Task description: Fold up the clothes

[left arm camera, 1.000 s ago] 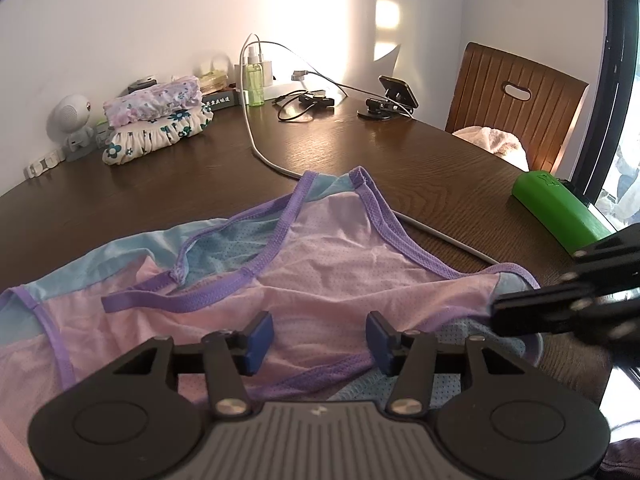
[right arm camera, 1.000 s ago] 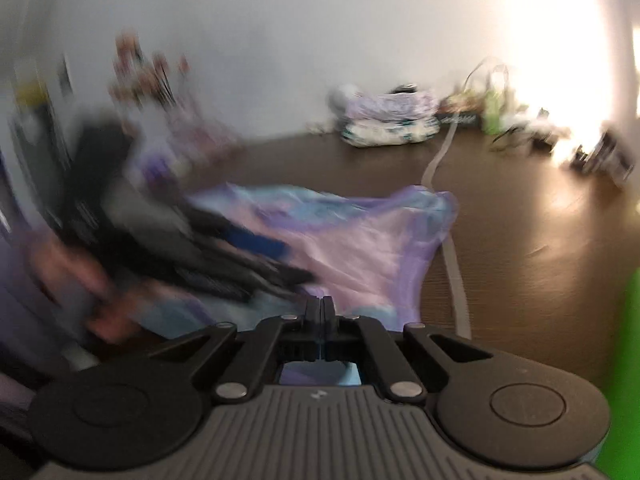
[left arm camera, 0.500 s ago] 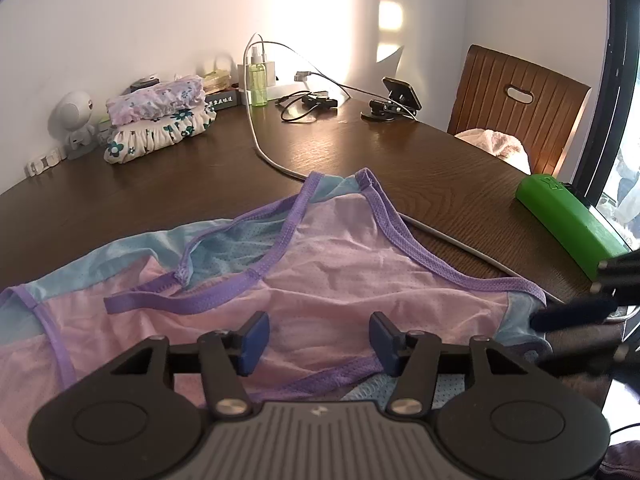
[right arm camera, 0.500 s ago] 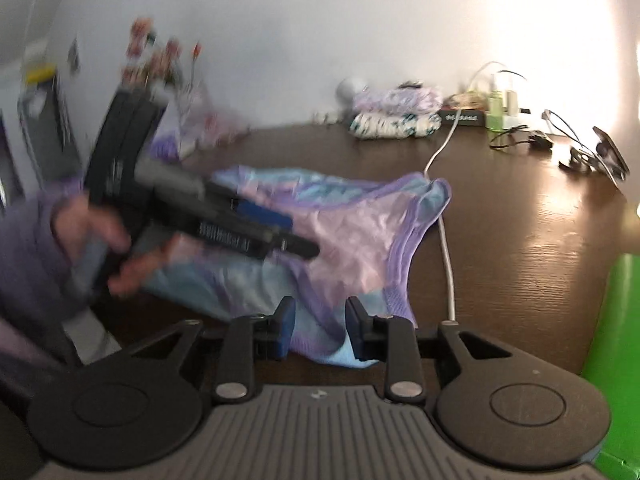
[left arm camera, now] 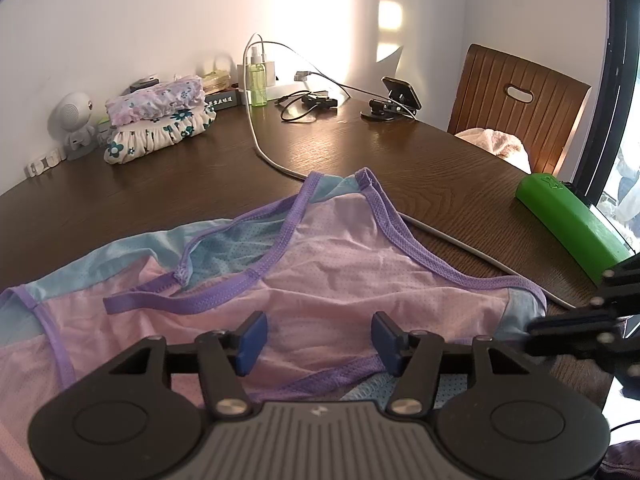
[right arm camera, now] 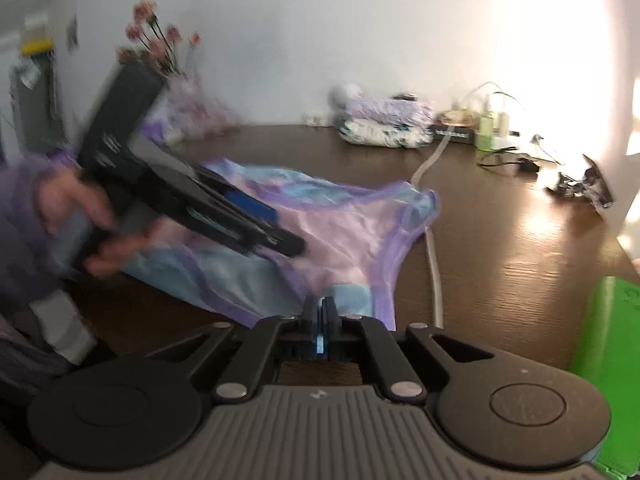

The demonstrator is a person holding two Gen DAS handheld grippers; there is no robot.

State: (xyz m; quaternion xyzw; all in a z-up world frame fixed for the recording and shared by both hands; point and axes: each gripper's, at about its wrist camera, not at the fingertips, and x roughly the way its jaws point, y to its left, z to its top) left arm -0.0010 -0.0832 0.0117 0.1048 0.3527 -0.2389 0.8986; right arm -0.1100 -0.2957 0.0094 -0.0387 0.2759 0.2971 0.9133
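Pink-and-blue mesh garment [left arm camera: 340, 280] with purple trim, spread flat on dark wood table [left arm camera: 400, 160]. Left gripper [left arm camera: 316, 338] above its near middle, jaws apart, nothing pinched. Right gripper [right arm camera: 319, 314] at garment's corner, jaws just closed together; whether fabric is caught, unclear. Green block [left arm camera: 568, 220] near table edge.

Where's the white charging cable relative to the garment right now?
In the left wrist view the white cable runs from the back wall across the table, passing under the far tip of the pink and purple garment and along its right side.
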